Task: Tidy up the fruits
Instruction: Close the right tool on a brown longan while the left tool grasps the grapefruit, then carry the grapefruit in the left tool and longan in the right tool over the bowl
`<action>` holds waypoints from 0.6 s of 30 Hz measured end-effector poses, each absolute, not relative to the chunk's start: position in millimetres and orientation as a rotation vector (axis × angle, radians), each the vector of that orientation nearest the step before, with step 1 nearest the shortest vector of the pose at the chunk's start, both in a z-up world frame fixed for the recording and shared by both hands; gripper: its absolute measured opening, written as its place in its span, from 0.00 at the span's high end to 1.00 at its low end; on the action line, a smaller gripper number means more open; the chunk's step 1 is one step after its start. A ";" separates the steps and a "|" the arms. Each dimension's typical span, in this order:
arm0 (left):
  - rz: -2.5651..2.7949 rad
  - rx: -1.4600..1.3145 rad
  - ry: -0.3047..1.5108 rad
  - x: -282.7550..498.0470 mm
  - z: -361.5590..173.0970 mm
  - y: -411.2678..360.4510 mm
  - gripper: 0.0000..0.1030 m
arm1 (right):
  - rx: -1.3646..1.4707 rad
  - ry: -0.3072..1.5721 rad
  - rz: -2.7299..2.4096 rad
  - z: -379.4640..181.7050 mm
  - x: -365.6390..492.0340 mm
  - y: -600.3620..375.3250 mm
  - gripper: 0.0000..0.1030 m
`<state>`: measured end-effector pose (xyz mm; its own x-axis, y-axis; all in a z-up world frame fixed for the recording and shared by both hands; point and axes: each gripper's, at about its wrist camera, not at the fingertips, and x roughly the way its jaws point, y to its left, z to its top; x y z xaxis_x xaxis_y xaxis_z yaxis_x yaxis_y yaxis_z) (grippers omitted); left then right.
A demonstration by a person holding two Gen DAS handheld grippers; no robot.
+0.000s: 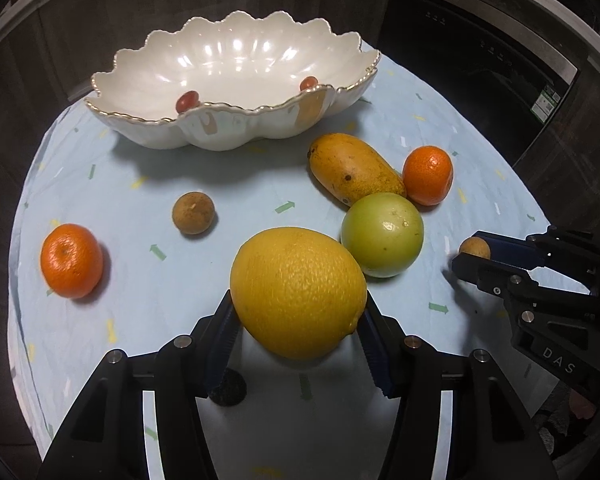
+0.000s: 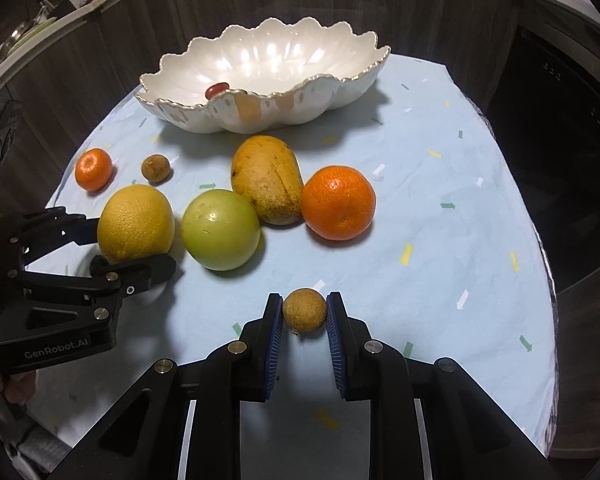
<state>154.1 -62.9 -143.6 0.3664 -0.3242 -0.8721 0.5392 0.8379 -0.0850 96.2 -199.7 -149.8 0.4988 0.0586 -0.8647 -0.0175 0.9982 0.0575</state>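
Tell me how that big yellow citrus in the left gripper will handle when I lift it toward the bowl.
The yellow citrus is the largest fruit here, so probably heavy. The left gripper holds it only at its sides, near the pad ends, so it may slip or rotate. Being round, it would likely roll if dropped, perhaps into the green fruit beside it.

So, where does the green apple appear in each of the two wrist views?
Left wrist view: the green apple lies right of centre, just behind the large yellow citrus between the left gripper's jaws.
Right wrist view: the green apple lies left of centre, between the yellow citrus and the mango.
Shared landmark: the white scalloped bowl stands behind it in both.
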 end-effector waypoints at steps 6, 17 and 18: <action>-0.526 0.218 1.040 147.3 -129.8 -57.9 0.46 | 0.047 1.025 0.052 -140.2 94.2 -198.8 0.77; -0.489 0.192 0.992 143.5 -104.2 -51.8 0.46 | 0.049 0.967 0.065 -117.7 93.7 -196.8 0.77; -0.486 0.190 0.985 143.8 -100.6 -51.7 0.46 | 0.050 0.961 0.065 -115.1 94.0 -197.1 0.77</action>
